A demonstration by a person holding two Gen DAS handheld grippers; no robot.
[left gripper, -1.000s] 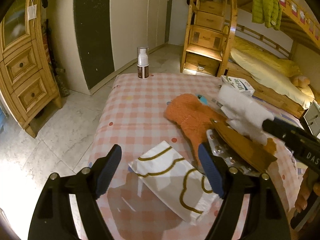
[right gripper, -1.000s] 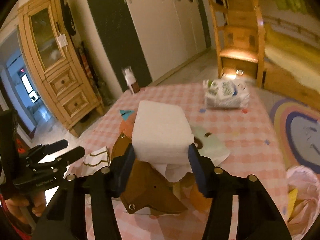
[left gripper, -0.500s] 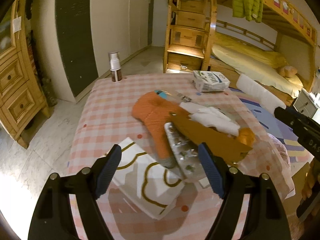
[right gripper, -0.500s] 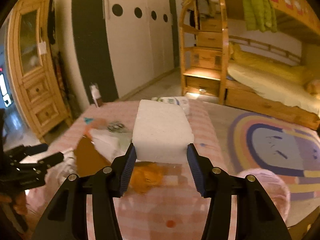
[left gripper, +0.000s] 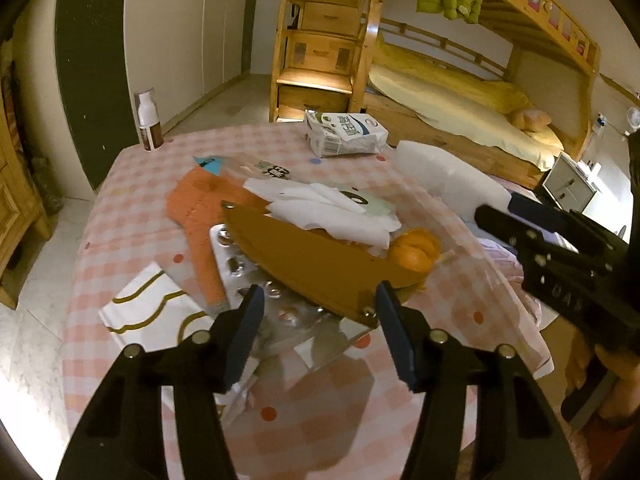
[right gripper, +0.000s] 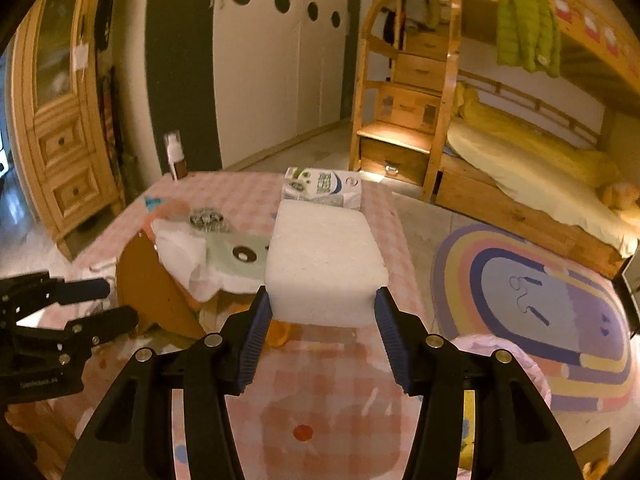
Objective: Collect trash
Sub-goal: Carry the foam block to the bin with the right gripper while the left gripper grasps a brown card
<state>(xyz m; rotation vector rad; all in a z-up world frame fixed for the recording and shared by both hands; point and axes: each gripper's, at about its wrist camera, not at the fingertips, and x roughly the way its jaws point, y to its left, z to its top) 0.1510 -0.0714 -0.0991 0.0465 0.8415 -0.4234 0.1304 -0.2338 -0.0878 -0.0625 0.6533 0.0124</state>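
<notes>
My right gripper (right gripper: 320, 312) is shut on a white foam block (right gripper: 324, 264) and holds it above the right side of the checked table (right gripper: 320, 412); the block also shows in the left wrist view (left gripper: 444, 180). My left gripper (left gripper: 318, 312) is open and empty, low over the trash pile. The pile holds a brown card piece (left gripper: 312, 260), white tissues (left gripper: 328, 208), an orange peel (left gripper: 414, 250), an orange cloth (left gripper: 200, 212), a blister pack (left gripper: 236, 264) and a white paper with gold lines (left gripper: 148, 312).
A milk carton (left gripper: 344, 134) lies at the table's far edge and a pump bottle (left gripper: 147, 120) stands at the far left corner. A pink trash bag (right gripper: 508, 364) hangs off the table's right side. A rainbow rug (right gripper: 540, 312), bunk bed and wooden cabinet surround the table.
My right gripper has carried the foam block rightward off the pile toward the table's right edge. My left gripper has moved right, from over the gold-lined paper to over the brown card and blister pack.
</notes>
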